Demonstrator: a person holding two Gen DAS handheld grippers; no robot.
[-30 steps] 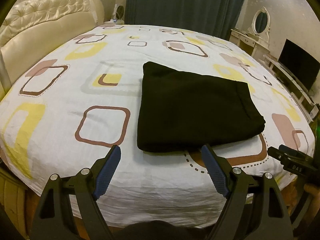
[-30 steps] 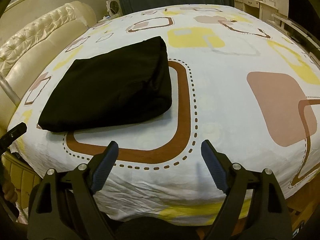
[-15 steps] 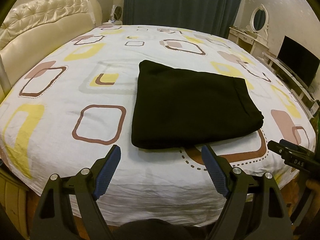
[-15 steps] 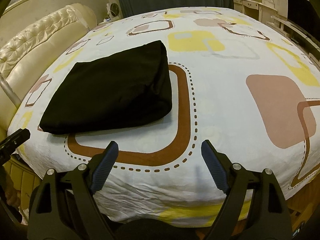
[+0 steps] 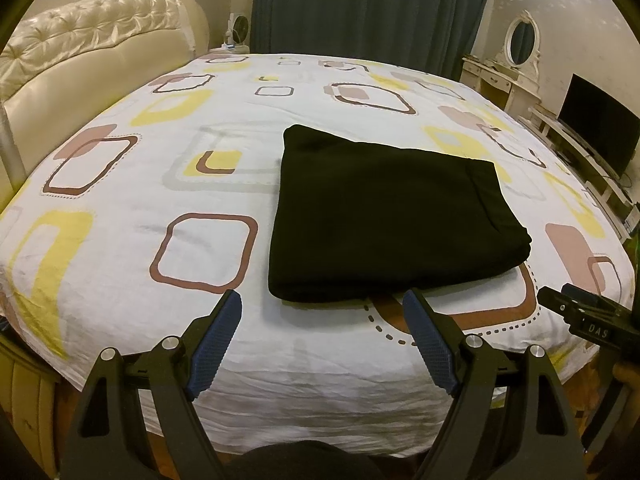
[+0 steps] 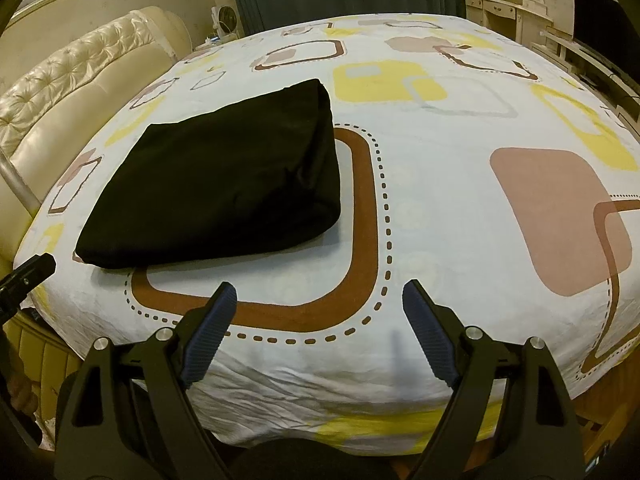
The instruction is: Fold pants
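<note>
At the far left a cream tufted headboard (image 5: pixel 92 52) borders the bed (image 5: pixel 120 208), whose white sheet carries yellow, brown and pink squares. The left claw (image 5: pixel 322 344) hangs just off the bed's near edge, its blue-padded fingers spread wide and holding nothing. Straight ahead of it and a little to its right lie the black pants (image 5: pixel 384 216), already a compact, layered rectangle resting flat on the sheet near the front edge, the near fold close to the left claw's fingertips but not touching them. Further right, the right claw (image 6: pixel 320 332) also hovers off the bed edge, spread and empty; from its view the pants (image 6: pixel 224 180) lie ahead and well to the left, with the bundle's long side running away from it towards the headboard. So the left claw appears the nearer of the two, facing the near edge squarely, while the right claw would have to swing leftwards to reach the thick right-hand edge. Judging by the tidy bundle and both claws clear of it, the folding looks essentially finished. Beyond the bed's right side stand a dressing table (image 5: pixel 504 80) and a dark television (image 5: pixel 596 132).
</note>
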